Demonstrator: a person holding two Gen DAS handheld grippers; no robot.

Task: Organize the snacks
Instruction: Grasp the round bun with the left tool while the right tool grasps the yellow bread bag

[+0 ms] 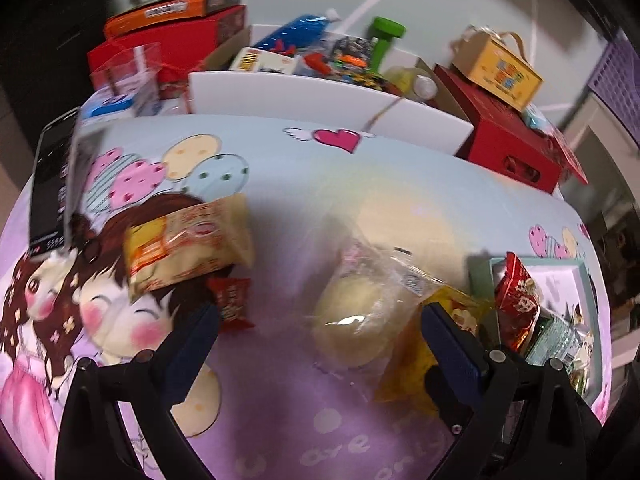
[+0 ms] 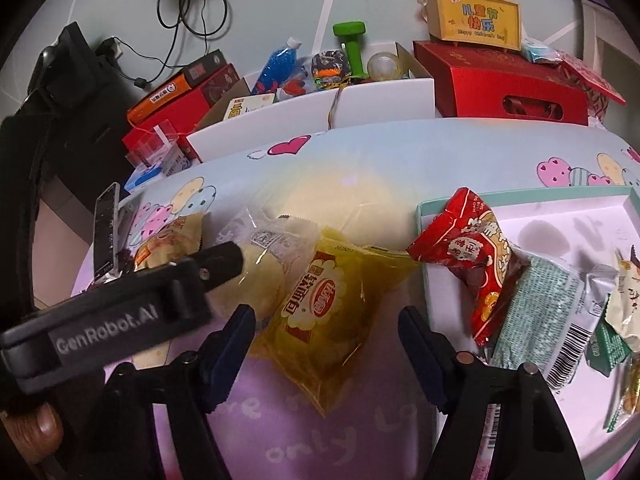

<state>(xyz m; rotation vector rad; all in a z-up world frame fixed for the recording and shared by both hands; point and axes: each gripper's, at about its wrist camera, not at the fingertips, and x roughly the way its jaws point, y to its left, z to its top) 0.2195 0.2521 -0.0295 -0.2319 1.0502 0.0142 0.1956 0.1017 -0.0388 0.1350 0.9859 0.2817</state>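
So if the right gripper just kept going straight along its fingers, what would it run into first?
Most likely the yellow snack packet: it lies on the tablecloth directly ahead of the open right gripper, between its fingers. The clear-wrapped bun sits just left of that line. Depth is hard to judge.

Lighting: bright, overhead; glare washes tablecloth (image 1: 400, 200) centre. Left view motion-blurred. Fisheye bending, dark vignette at edges.

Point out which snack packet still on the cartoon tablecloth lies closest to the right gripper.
The yellow cake packet, lying just ahead of the open right gripper. The clear-wrapped pale bun and the orange-printed cake packet lie further left.
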